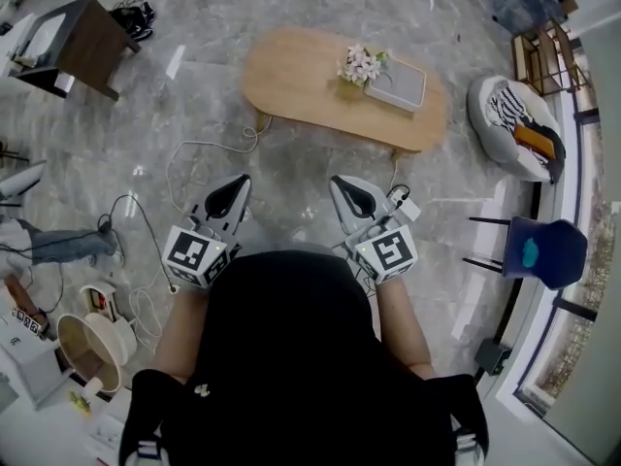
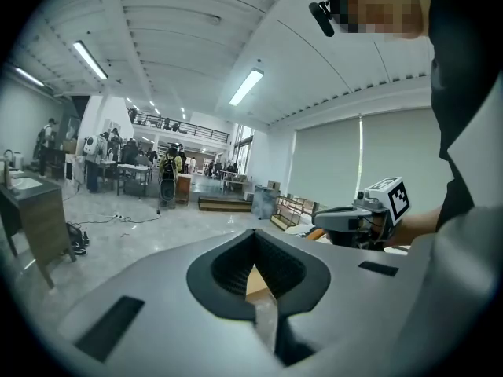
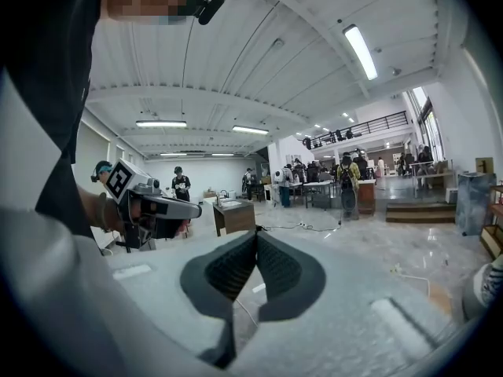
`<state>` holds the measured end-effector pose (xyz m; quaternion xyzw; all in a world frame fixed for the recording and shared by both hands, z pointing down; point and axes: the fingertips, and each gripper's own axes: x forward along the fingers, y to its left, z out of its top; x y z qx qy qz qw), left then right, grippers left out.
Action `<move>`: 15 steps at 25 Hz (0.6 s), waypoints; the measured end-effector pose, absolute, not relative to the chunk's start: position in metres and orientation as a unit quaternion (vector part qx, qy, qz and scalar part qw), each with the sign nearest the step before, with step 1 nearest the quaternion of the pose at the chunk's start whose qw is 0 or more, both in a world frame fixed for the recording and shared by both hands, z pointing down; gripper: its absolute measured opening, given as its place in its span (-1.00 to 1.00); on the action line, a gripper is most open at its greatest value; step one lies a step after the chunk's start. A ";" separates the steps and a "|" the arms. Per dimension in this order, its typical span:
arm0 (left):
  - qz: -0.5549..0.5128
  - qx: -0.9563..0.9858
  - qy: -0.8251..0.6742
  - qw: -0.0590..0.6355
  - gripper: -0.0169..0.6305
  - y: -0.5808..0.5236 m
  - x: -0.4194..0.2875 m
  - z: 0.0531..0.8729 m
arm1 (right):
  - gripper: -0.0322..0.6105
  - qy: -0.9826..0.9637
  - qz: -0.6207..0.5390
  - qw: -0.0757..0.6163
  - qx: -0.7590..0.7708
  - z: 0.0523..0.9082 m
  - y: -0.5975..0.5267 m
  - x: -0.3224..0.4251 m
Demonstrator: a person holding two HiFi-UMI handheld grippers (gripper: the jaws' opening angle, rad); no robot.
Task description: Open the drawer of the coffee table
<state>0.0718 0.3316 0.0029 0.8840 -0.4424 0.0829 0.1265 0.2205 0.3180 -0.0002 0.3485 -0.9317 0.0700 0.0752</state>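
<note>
So, the coffee table (image 1: 320,90) is a long rounded slab of pale wood with a smooth tabletop, sitting on the glossy grey marble-look floor (image 1: 194,95) well ahead of both claws; its drawer can't be made out from above. On it, a small bunch of pale flowers (image 1: 361,64) touches a flat grey rectangular box (image 1: 400,87). Both the left claw (image 1: 241,184) and the right claw (image 1: 338,184) are closed on nothing, ribbed dark pads (image 2: 236,261) pressed together, matte grey shells, black-and-white square markers on their cubes
</note>
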 end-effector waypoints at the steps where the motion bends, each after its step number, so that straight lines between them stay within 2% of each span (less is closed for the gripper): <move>1: 0.085 0.883 -0.444 0.126 -0.91 0.330 0.070 0.006 | -0.91 -0.932 0.070 0.079 0.348 0.003 0.315 0.220; 7: 0.082 0.875 -0.458 0.135 -0.91 0.297 0.037 0.017 | -0.91 -0.931 0.070 0.094 0.346 0.011 0.284 0.200; 15: 0.083 0.879 -0.446 0.145 -0.91 0.231 -0.040 0.029 | -0.91 -0.918 0.080 0.103 0.374 0.020 0.218 0.136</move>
